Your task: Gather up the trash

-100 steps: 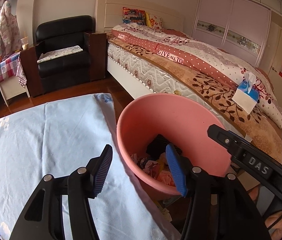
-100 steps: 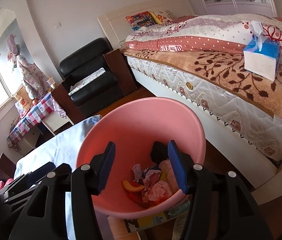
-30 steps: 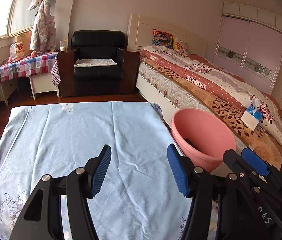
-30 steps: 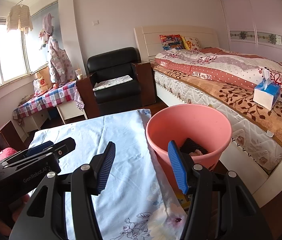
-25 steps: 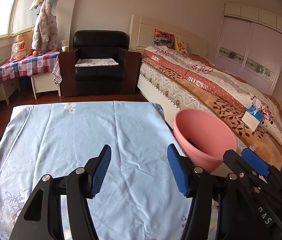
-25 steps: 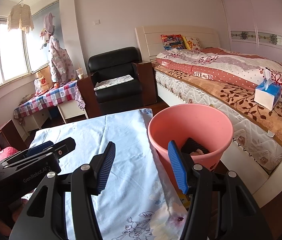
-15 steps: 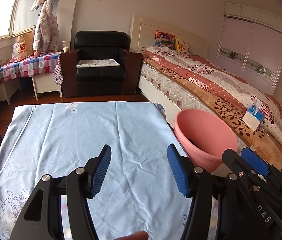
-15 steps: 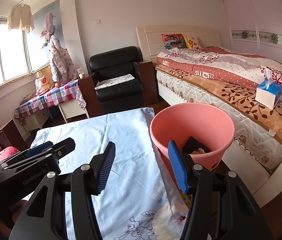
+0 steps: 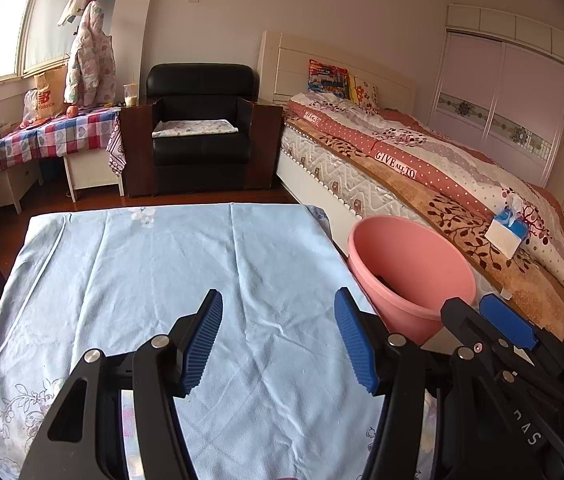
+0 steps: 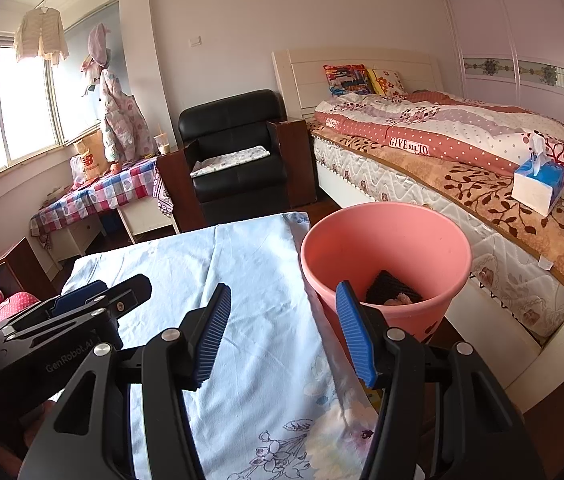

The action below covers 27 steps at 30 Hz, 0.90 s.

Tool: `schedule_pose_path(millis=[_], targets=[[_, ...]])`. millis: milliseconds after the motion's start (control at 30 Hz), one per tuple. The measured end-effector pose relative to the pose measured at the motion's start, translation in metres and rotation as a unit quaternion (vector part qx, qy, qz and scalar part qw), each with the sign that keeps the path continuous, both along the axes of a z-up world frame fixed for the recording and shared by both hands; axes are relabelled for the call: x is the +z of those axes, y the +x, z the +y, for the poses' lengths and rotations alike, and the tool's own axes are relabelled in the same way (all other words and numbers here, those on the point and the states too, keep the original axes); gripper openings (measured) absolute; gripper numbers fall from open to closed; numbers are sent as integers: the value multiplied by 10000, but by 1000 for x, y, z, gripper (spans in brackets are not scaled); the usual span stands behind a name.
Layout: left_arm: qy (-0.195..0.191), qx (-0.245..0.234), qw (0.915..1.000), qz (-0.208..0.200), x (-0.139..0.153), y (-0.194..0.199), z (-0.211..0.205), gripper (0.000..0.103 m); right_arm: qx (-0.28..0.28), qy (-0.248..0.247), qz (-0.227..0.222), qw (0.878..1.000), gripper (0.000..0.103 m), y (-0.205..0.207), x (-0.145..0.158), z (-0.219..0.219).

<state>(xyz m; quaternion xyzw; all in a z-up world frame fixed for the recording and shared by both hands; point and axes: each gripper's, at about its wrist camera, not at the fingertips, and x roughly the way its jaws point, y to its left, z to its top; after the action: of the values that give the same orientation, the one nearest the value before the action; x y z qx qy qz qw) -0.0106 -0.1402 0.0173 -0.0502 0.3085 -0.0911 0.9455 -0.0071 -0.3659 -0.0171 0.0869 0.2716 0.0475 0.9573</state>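
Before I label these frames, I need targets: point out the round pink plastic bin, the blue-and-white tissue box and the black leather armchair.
round pink plastic bin (image 10: 433,240): right wrist view, inner back wall.
blue-and-white tissue box (image 10: 537,186): right wrist view, front face.
black leather armchair (image 9: 201,82): left wrist view, backrest.

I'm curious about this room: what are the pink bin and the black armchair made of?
The pink bin looks like moulded plastic: smooth, matte, thin rolled rim. The black armchair seems leather or imitation leather, going by its soft sheen and padded folds; which one I cannot tell.
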Motion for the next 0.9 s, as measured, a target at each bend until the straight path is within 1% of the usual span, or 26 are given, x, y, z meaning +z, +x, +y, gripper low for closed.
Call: schedule_pose_path(millis=[900], targets=[[28,-21,10000,36,-4,0,0,58,-14,15,38,10000,56,-2,-5,2]])
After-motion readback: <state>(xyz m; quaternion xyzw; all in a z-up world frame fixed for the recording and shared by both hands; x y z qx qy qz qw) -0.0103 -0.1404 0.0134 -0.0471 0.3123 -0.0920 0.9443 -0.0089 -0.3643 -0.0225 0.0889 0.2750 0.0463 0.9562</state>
